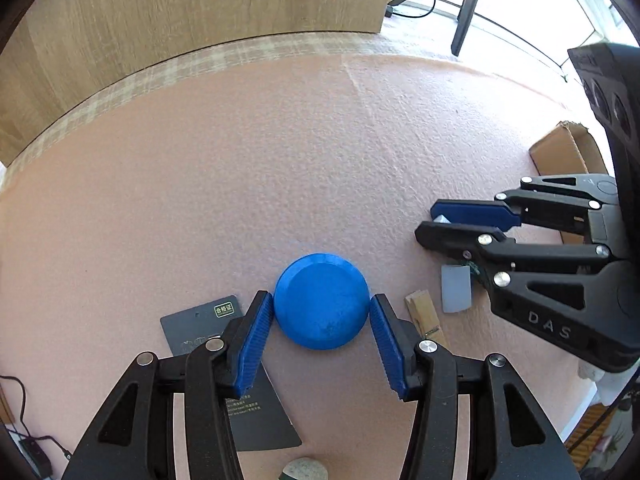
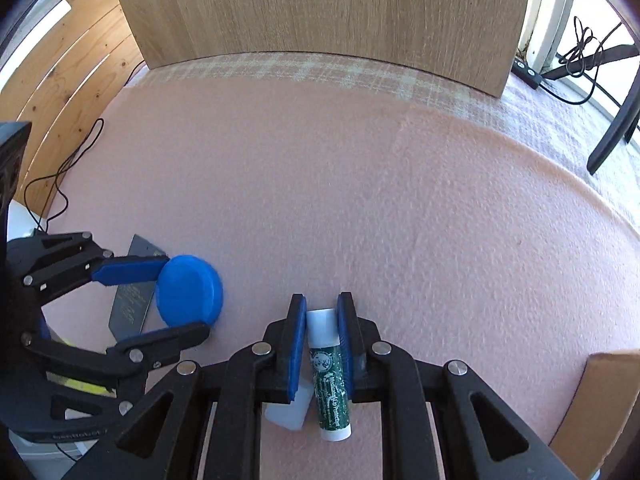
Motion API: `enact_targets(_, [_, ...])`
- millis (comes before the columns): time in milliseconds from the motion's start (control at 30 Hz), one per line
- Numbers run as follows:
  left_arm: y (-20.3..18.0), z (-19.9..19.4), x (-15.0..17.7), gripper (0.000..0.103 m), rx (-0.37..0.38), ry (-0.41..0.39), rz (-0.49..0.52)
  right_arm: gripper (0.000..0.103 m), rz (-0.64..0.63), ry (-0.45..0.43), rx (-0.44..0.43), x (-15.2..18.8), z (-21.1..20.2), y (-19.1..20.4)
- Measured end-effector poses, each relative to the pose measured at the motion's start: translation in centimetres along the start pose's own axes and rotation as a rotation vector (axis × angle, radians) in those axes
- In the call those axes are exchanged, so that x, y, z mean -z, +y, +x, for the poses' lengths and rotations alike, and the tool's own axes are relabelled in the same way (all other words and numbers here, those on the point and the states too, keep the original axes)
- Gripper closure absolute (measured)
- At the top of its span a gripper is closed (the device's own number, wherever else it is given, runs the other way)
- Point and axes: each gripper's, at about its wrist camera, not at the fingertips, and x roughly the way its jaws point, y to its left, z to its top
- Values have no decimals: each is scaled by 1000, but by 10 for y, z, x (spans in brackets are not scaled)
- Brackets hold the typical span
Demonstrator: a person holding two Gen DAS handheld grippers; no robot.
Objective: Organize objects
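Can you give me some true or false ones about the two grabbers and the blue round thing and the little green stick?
1. The right gripper squeezes a green lip balm tube. True.
2. The blue disc sits inside the cardboard box. False: it sits between the fingers of the left gripper, and the box is off to the side.
3. The lip balm tube has a red cap. False: its cap is white.
4. A dark card lies on the pink cloth beside the blue disc. True.
5. A wooden clothespin lies near the blue disc. True.
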Motion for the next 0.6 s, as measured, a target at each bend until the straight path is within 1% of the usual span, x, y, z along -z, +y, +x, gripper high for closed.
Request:
enact_targets(100, [-19,0,4,49,0,25,58,88,-75,-3,53,33,-10,11])
enact_targets(133, [-27,0,8,49,-5,31,82,88,-88,0,64,43,-14,13])
enact_targets(167, [-35,0,11,49,-8,37,104,88,-90,6,57,53,-17,13])
enact_targets(233, [-49,-2,21,49,-5,45,138,88,-56,15,32,69,-25,7])
enact_targets(267, [-55,-3,27,49,7,51,148,89,-39,19,39,76,-28,3])
enact_targets(333, [-63,-5,41,49,27,53,145,88,-6,22,93,87,-30,-3])
enact_targets(367, [-65,-5,49,49,36,57,134,89,8,10,107,92,-33,-7])
enact_targets(467, [-68,-11,71,49,28,31,113,87,54,-1,117,106,-41,-17])
enact_targets(533, [-64,-17,82,49,40,21,59,78,90,-20,109,114,-48,-25])
enact_targets(567, [-63,-24,90,48,44,13,34,66,116,-37,104,117,-52,-29])
enact_targets(600, [-57,-21,86,42,37,2,13,61,142,-58,93,123,-58,-35])
